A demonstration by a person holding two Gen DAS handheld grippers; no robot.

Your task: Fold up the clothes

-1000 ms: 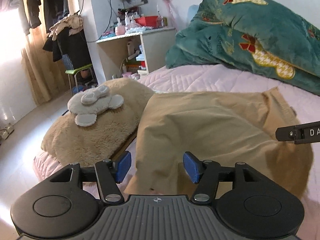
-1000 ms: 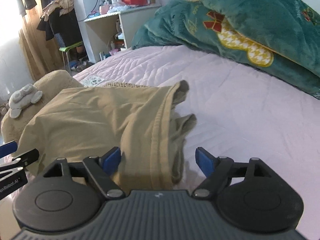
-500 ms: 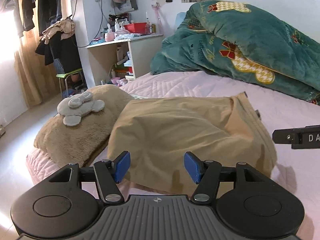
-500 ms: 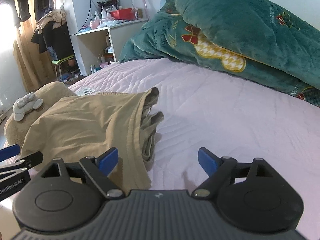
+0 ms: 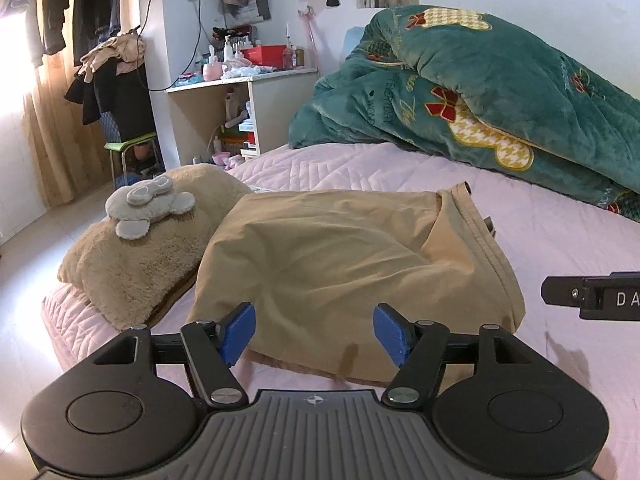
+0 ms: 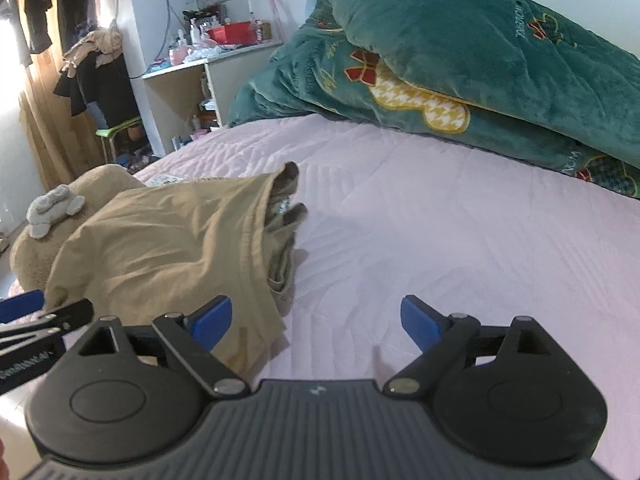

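A tan garment (image 5: 340, 264) lies folded in a thick rectangle on the pink quilted bed (image 5: 540, 216); in the right wrist view the same garment (image 6: 168, 240) shows stacked layers along its right edge. My left gripper (image 5: 314, 332) is open, held just short of the garment's near edge, nothing between its blue pads. My right gripper (image 6: 316, 320) is open too, above bare bedspread (image 6: 440, 220) to the right of the garment's near corner. Neither gripper touches the cloth.
A fuzzy beige pillow (image 5: 152, 248) with a grey plush patch (image 5: 148, 208) lies left of the garment at the bed's corner. A bunched teal blanket (image 5: 500, 96) fills the far right. A desk (image 5: 240, 92), chair and hanging clothes stand past the bed.
Both grippers have drawn back from the garment and risen, so it now sits farther ahead. The right gripper's jaws have spread wider. The garment itself lies as before.
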